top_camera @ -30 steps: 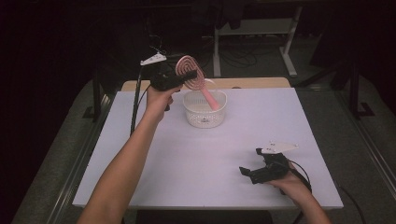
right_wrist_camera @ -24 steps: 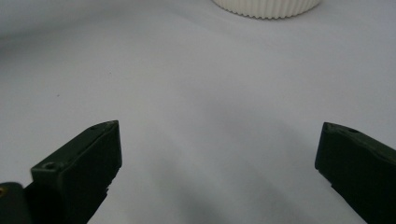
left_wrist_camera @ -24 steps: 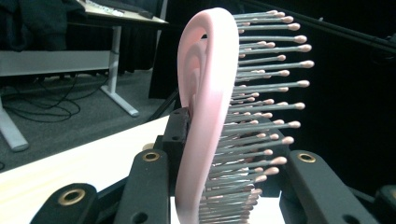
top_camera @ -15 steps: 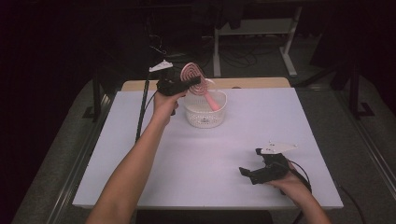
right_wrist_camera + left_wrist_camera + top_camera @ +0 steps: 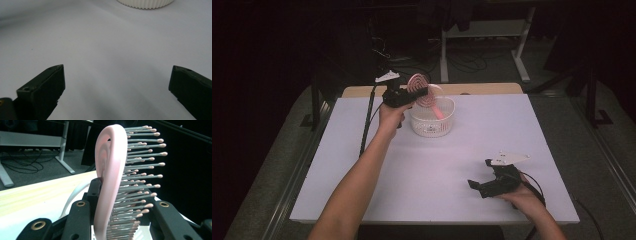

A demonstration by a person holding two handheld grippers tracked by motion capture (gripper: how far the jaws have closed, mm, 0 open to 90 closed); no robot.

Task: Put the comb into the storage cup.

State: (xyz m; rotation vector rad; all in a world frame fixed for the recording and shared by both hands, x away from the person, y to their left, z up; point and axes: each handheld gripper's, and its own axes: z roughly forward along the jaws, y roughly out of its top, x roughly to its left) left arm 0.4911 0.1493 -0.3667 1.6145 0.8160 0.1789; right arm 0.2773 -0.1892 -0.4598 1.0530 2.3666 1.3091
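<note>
A high camera looks forward and down over the white table [image 5: 422,185]. The left gripper camera sits close behind a pink hairbrush [image 5: 110,182], facing far. The right gripper camera skims the tabletop toward the white basket [image 5: 145,3], which the high view shares

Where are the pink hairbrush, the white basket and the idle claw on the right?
pink hairbrush [image 5: 420,89]: high view, on its round bristled head.
white basket [image 5: 432,128]: high view, on its front wall.
right claw [image 5: 486,175]: high view, between its two tips.
</note>
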